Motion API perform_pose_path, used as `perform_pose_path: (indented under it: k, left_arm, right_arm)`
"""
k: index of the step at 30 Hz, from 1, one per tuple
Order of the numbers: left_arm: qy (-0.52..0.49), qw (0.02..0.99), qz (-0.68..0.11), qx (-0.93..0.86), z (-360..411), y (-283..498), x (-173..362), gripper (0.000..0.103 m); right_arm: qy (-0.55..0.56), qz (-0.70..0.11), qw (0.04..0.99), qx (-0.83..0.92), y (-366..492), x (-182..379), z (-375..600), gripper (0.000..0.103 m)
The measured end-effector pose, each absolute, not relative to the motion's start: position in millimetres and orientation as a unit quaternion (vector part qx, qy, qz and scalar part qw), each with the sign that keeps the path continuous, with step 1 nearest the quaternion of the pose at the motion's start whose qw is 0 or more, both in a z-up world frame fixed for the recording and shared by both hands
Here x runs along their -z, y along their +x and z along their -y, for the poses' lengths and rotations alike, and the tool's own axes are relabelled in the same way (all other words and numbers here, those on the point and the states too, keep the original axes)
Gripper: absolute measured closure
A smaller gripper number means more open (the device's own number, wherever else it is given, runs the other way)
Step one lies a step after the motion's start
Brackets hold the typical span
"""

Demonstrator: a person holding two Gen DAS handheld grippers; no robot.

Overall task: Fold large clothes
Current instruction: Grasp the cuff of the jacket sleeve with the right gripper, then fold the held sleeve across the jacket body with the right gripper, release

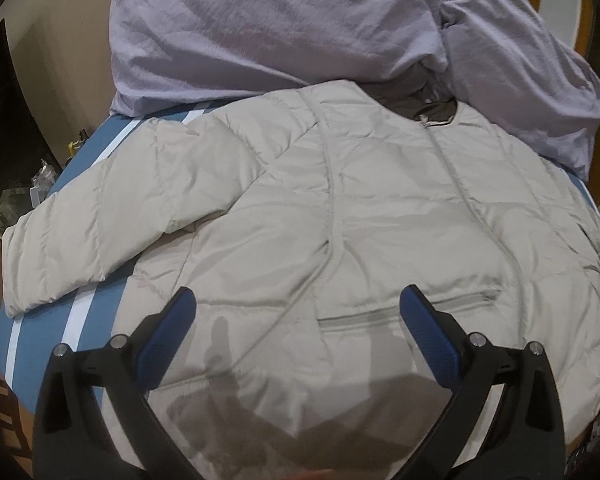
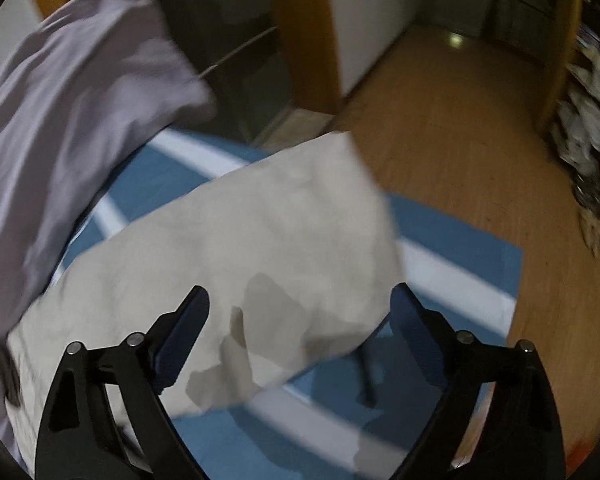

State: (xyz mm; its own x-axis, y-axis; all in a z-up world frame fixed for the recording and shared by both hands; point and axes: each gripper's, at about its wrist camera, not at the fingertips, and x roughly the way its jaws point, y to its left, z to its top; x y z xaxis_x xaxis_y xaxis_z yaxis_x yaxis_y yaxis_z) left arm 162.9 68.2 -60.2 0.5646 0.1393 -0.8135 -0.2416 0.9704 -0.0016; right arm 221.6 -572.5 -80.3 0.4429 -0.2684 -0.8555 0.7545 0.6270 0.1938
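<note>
A pale grey quilted jacket [image 1: 340,200] lies spread flat on a bed with a blue, white-striped sheet [image 1: 96,312]. Its dark-lined collar [image 1: 424,106] is at the far end and one sleeve [image 1: 80,240] stretches out to the left. My left gripper [image 1: 298,292] hovers open over the jacket's lower body near a zipped pocket [image 1: 400,308], with nothing between its blue pads. In the blurred right wrist view, my right gripper [image 2: 300,290] is open above the jacket's other sleeve [image 2: 260,240], which reaches towards the sheet's [image 2: 440,232] edge. It grips nothing.
A crumpled lilac duvet [image 1: 280,32] is heaped at the head of the bed, touching the collar; the same duvet [image 2: 60,100] fills the left of the right wrist view. Wooden floor [image 2: 460,120] lies beyond the bed's corner, with a pile of clutter [image 2: 592,160] at far right.
</note>
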Motion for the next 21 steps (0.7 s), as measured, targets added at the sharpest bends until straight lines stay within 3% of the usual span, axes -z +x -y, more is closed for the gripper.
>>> perform_pose_path:
  k: [5, 7, 10, 12, 16, 21]
  left_arm:
    - [-0.055, 0.873, -0.469, -0.121, -71, 175, 74, 0.002]
    - [-0.054, 0.872, -0.47, -0.126, -72, 177, 78, 0.002]
    - [-0.054, 0.87, -0.473, -0.13, -73, 178, 86, 0.002]
    - [-0.055, 0.869, -0.474, -0.131, -73, 177, 89, 0.002]
    - [-0.055, 0.87, -0.472, -0.13, -72, 175, 93, 0.002]
    - [-0.057, 0.868, -0.476, -0.127, -72, 176, 94, 0.002]
  right_arm:
    - [0.32, -0.426, 0.776, 0.337, 220, 93, 601, 0.021]
    - [0.326, -0.433, 0.769, 0.339, 218, 100, 608, 0.033]
    - [0.36, -0.429, 0.765, 0.319, 215, 113, 615, 0.04]
    - [0.355, -0.42, 0.778, 0.302, 217, 114, 611, 0.06]
    - [0.33, -0.429, 0.787, 0.296, 227, 106, 597, 0.08]
    - [0.28, -0.436, 0.803, 0.293, 243, 82, 575, 0.085]
